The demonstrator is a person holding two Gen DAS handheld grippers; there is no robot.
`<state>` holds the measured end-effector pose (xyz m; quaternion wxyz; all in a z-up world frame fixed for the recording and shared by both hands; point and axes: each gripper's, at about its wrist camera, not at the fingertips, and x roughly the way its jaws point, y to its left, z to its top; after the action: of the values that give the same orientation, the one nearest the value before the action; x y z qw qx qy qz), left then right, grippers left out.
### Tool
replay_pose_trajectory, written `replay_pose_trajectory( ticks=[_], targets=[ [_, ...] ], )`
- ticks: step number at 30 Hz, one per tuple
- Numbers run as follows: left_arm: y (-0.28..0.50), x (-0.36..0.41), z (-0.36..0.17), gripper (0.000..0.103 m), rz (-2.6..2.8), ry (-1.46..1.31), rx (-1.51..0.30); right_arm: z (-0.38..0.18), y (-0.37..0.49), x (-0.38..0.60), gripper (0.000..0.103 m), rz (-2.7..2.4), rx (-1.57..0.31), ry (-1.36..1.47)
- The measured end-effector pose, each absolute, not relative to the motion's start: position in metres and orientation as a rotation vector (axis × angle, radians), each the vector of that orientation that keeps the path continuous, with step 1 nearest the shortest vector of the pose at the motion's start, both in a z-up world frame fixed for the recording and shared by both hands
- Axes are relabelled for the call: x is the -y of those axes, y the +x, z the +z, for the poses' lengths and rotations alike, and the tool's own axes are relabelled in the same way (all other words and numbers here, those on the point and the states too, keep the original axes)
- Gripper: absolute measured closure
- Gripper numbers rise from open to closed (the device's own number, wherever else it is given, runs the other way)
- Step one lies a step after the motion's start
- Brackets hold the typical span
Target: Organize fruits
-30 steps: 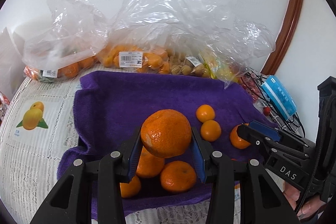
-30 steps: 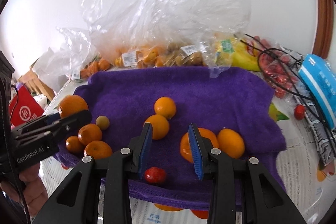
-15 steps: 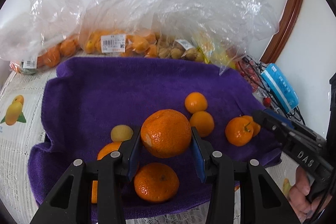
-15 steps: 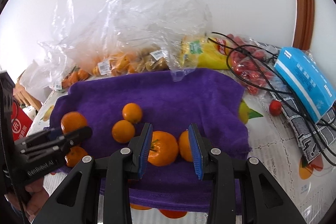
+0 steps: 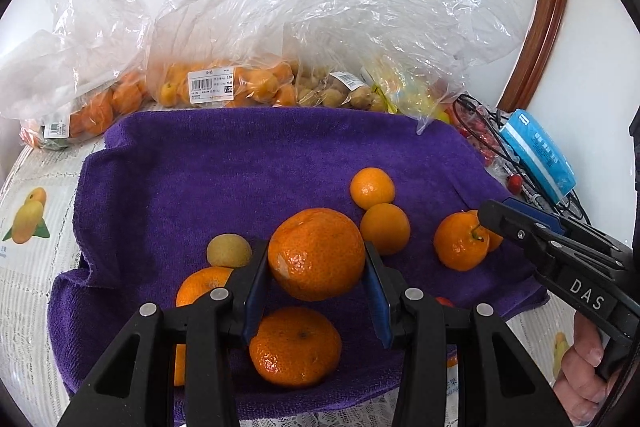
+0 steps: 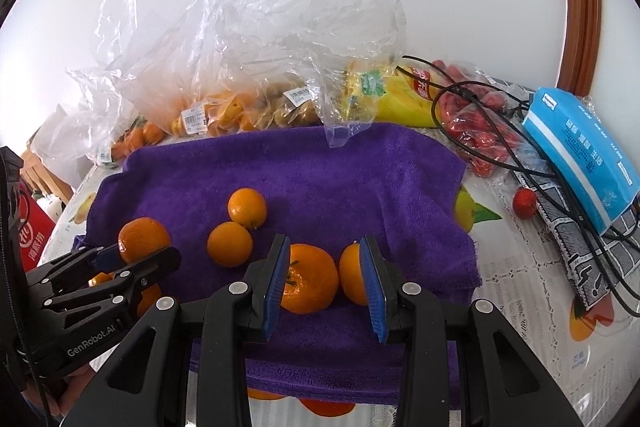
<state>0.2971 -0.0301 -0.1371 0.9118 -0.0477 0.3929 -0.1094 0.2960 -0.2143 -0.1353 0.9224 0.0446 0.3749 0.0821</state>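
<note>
Left wrist view: the left gripper (image 5: 316, 283) is clamped on a large mandarin (image 5: 316, 253), its blue pads pressing both flanks, the fruit held clear above the purple towel (image 5: 240, 163). Just towards the camera from it, on the towel, lies another mandarin (image 5: 295, 346); beside the left finger sit a yellowish round fruit (image 5: 229, 250) and a half-hidden orange (image 5: 202, 285). This looks like a placing step: the held fruit should come down in a bare patch next to that cluster, settle on the cloth, and only then be let go, so it neither drops nor knocks its neighbours rolling

Right wrist view: the right gripper (image 6: 325, 281) has its jaws apart with nothing pressed between them; behind the gap a stemmed mandarin (image 6: 310, 279) rests on the towel near its front right edge, a smaller orange (image 6: 352, 279) touching it. To take the stemmed one cleanly, the fingers should straddle it alone, keeping the right pad off that neighbour
</note>
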Motion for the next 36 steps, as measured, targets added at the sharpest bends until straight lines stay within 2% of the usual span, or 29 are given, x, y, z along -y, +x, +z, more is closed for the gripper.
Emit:
replay_pose_trajectory(
  ticks=[3, 5, 7, 18, 21, 28, 32, 36],
  targets=[
    [0.295, 0.027, -0.136, 0.059, -0.239, -0.128, -0.803, -0.136, 0.295, 0.214, 0.066, 0.164, -0.767, 0.087],
    [0.295, 0.026, -0.135, 0.047, -0.241, -0.138, -0.796, -0.136, 0.296, 0.214, 0.066, 0.159, -0.769, 0.083],
    [0.294, 0.025, -0.132, 0.041, -0.236, -0.137, -0.784, -0.137, 0.297, 0.213, 0.066, 0.16, -0.773, 0.082],
    [0.289, 0.021, -0.117, 0.037, -0.214, -0.115, -0.76, -0.135, 0.294, 0.211, 0.062, 0.145, -0.774, 0.052],
    [0.285, 0.017, -0.108, 0.033, -0.212, -0.131, -0.753, -0.129, 0.291, 0.212, 0.056, 0.155, -0.757, 0.07],
    [0.247, 0.003, -0.088, 0.025, -0.176, -0.12, -0.756, -0.109, 0.265, 0.213, 0.056, 0.128, -0.792, 0.109],
    [0.209, 0.0, -0.071, 0.022, -0.143, -0.077, -0.72, -0.08, 0.227, 0.212, 0.051, 0.093, -0.741, 0.106],
    [0.17, -0.004, -0.054, 0.022, -0.129, -0.073, -0.699, -0.052, 0.178, 0.207, 0.037, 0.083, -0.69, 0.08]
  ],
)
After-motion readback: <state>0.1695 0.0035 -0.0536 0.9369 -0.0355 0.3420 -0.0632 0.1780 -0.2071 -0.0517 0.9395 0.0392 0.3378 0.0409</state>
